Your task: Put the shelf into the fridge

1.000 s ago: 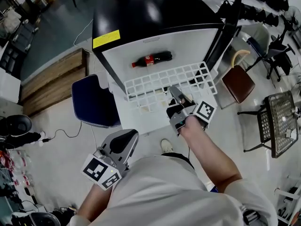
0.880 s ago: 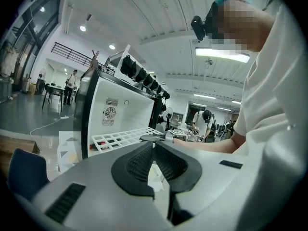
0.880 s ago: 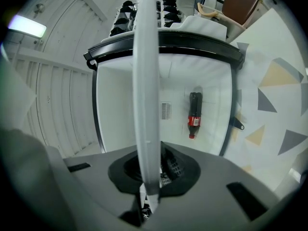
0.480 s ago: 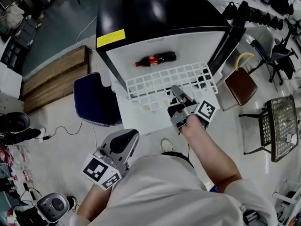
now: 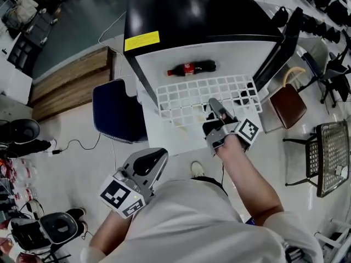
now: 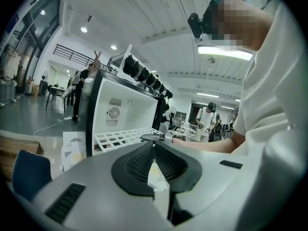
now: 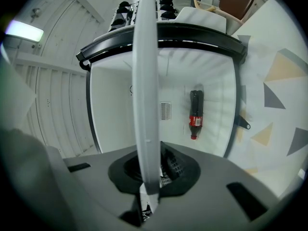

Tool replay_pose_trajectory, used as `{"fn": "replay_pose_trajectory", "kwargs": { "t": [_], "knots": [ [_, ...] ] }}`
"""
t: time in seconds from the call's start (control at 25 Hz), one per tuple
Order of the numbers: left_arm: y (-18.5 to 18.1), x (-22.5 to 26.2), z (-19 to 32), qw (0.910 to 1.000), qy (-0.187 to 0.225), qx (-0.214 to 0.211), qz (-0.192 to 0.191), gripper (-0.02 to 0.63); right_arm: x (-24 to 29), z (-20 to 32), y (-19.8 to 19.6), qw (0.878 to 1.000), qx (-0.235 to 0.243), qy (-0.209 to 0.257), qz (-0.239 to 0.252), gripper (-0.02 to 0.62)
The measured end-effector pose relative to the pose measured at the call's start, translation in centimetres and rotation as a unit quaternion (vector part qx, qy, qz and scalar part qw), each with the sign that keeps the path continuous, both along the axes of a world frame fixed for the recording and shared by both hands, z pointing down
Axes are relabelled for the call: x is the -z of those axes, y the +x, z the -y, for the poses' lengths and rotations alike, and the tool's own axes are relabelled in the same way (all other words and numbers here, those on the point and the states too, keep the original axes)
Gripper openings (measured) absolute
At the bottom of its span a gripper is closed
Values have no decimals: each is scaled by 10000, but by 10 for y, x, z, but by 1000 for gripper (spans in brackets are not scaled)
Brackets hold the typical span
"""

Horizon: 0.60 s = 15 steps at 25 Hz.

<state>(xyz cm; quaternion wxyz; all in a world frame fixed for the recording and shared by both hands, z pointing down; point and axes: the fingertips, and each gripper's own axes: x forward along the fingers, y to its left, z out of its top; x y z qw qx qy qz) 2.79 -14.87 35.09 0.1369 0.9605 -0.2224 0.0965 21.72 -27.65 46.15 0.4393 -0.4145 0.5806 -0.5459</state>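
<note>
Hardly anything has moved between shelf point(image 5: 186, 95) and fridge point(image 5: 192, 10). In the head view the whole scene has slid rightward against the earlier frame, which reads as a turn of the head, and more of the open door point(image 5: 282, 43) at the fridge's right side shows. The white grid shelf lies flat at the fridge's mouth as before, its far edge just short of the bottle point(image 5: 192, 68) lying inside. The right gripper point(image 5: 215, 107) grips its near edge, and the left gripper point(image 5: 151, 160) hangs back by the person's body, well clear of the fridge. So the insertion looks paused with the shelf at the opening, not yet pushed home. In the left gripper view the fingers are pressed together with nothing between them, and the shelf juts from the fridge front ahead. In the right gripper view the shelf runs edge-on straight up the middle. The fingers are narrowed onto its rim and clamp it, with the bottle just to its right inside the fridge.
</note>
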Motion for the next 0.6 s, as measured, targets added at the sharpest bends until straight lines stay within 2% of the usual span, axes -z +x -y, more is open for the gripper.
{"fn": "replay_pose_trajectory", "kwargs": {
  "t": [0.6],
  "knots": [
    [-5, -6, -2, 9999, 31, 156, 16, 29, -4, 7, 0, 9999, 81, -22, -131, 32]
  ]
}}
